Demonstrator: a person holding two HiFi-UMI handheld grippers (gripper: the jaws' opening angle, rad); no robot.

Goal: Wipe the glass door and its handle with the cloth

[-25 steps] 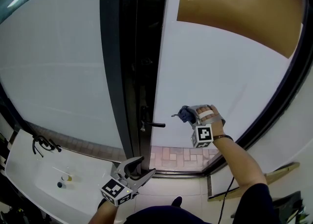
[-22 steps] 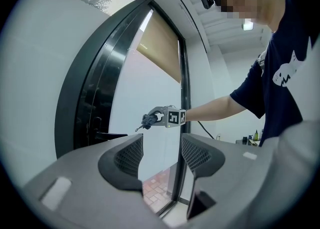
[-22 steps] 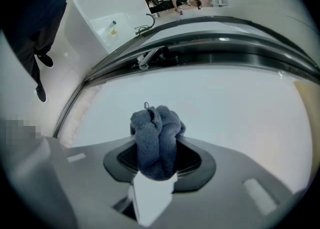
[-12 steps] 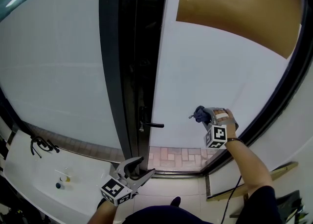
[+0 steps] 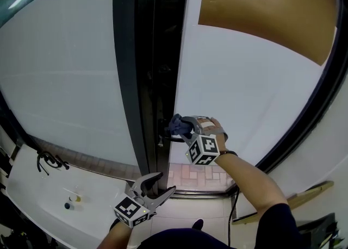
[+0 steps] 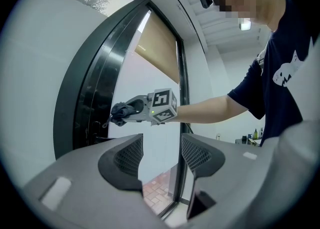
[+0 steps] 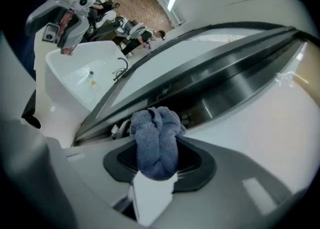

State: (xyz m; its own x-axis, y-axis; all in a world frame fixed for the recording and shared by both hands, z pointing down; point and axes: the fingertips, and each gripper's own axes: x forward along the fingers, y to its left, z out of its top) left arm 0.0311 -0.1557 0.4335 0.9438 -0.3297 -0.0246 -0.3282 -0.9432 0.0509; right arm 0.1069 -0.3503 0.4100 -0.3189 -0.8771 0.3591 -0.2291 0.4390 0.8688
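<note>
We note the right gripper (image 5: 184, 129) at frame centre, fingers clenched on the blue cloth (image 5: 175, 124), right at the door handle (image 5: 165, 138). The left gripper (image 5: 159, 186) is at lower centre, fingers released and empty.

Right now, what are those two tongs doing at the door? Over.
Right tongs shut on blue cloth, cloth up at the door handle. Left tongs open, empty, held low. Nothing blocking the glass door.
</note>
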